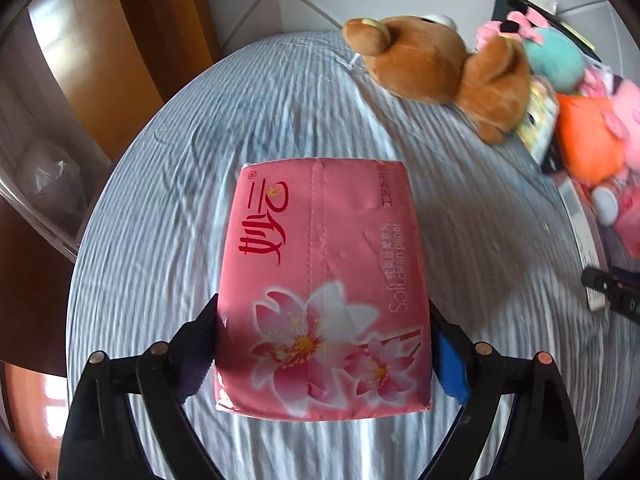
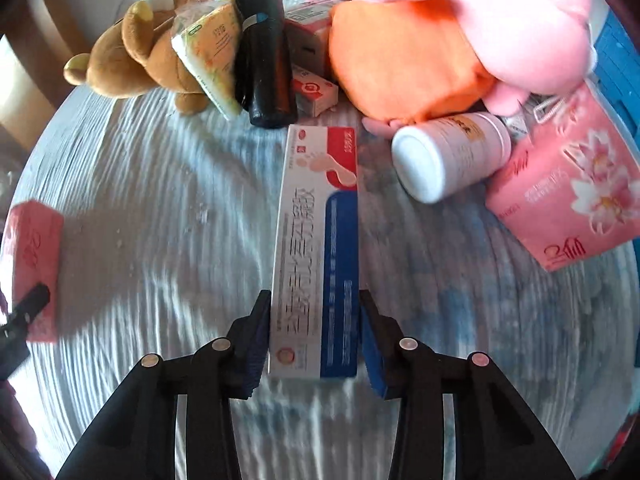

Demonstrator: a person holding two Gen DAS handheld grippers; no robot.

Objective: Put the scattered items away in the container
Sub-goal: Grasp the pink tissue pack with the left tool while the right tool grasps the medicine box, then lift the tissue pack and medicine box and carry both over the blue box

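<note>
A pink tissue pack [image 1: 324, 280] with a flower print lies on the round table's striped cloth [image 1: 160, 240]. My left gripper [image 1: 323, 308] straddles its near end, both pads against its sides. The same pack [image 2: 36, 264] shows at the left edge of the right wrist view. A long white, blue and red box [image 2: 316, 248] lies lengthwise on the cloth. My right gripper [image 2: 314, 296] is shut on its near end, one pad on each long side. A blue crate-like thing [image 2: 618, 52] shows at the far right.
At the table's far side lies a pile: a brown teddy bear [image 2: 136, 56], a yellow tissue pack [image 2: 212, 56], a black folded umbrella [image 2: 266, 52], a pink pig plush in orange [image 2: 460, 40], a white bottle [image 2: 444, 156] and a second pink tissue pack [image 2: 568, 192]. Wooden furniture [image 1: 132, 40] stands beyond the table's left edge.
</note>
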